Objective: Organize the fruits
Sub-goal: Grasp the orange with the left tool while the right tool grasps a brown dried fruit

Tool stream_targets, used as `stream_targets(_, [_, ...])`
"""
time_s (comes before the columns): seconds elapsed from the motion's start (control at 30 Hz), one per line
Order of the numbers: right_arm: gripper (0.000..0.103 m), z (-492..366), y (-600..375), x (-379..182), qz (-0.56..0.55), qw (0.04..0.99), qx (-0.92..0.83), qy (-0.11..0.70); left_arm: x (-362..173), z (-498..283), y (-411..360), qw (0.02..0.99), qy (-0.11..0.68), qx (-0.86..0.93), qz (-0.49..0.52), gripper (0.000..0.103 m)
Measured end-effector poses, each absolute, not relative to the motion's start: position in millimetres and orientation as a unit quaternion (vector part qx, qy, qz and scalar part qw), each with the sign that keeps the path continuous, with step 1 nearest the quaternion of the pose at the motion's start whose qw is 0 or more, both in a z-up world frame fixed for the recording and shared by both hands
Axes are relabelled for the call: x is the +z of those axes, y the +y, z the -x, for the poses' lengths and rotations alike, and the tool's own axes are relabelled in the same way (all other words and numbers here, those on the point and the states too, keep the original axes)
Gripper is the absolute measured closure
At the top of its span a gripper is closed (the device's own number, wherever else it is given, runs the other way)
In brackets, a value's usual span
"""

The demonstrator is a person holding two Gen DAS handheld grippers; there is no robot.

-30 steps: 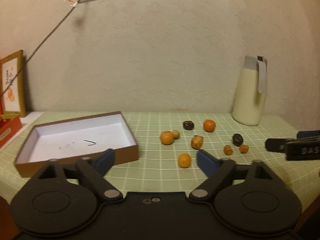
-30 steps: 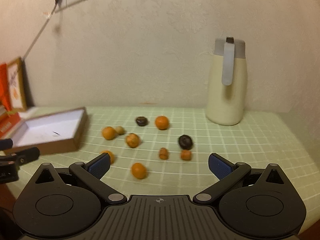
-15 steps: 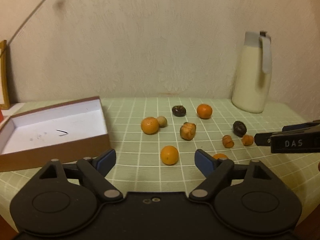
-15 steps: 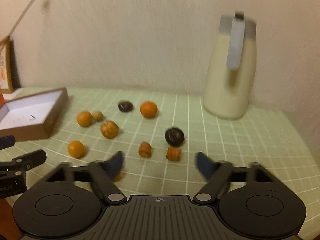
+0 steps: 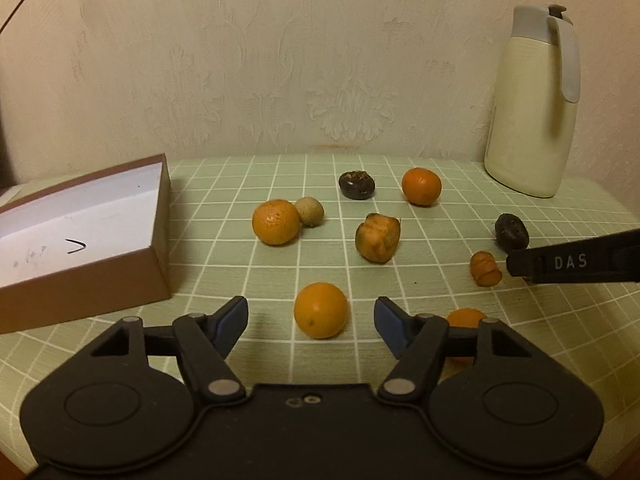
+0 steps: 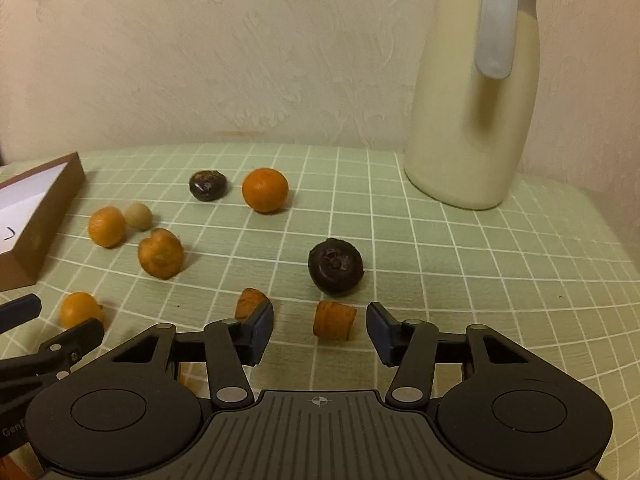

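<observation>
Box point(image 5: 160, 216) cropped at left edge, one orange fruit point(image 5: 466, 316) half-hidden (behind hand-held gripper linkage)

I see a cream jug point(image 5: 528, 120) with a grey lid and a grey handle standing upright at the back right of the table, close to the wall. In the right wrist view the jug point(image 6: 472, 128) looms large and slightly blurred. The table wears a pale green cloth point(image 5: 224, 248) with a white grid. Behind it rises a cream wall point(image 5: 280, 60) with a faint raised floral pattern. A thin dark cable point(image 5: 18, 10) crosses the wall's top left corner.
</observation>
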State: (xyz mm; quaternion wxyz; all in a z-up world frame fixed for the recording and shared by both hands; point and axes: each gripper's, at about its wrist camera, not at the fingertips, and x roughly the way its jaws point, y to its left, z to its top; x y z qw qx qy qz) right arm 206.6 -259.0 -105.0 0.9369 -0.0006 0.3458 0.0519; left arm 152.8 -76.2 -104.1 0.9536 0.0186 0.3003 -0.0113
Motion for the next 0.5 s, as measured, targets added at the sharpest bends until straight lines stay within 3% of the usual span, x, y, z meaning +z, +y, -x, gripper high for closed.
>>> stream_targets(0.27, [0.065, -220.0, -259.3, -115.2, -0.002, 0.928, 0.042, 0.37, -110.4, -164.4, -78.5, 0.95, 0.312, -0.01, -0.02, 0.055])
stream_targets(0.33, [0.073, -221.3, -259.7, -116.5, -0.002, 0.927, 0.042, 0.373, -111.7, -165.9, -78.3, 0.949, 0.315, -0.011, -0.019, 0.065])
stream_targets(0.4, [0.081, -222.0, -259.4, -116.2, -0.004, 0.927, 0.043, 0.374, -112.5, -167.3, -77.1, 0.948, 0.317, -0.021, -0.015, 0.082])
stream_targets(0.5, [0.081, -221.6, -258.8, -116.7, -0.004, 0.927, 0.042, 0.373, -112.0, -168.2, -79.1, 0.948, 0.316, -0.024, -0.024, 0.082])
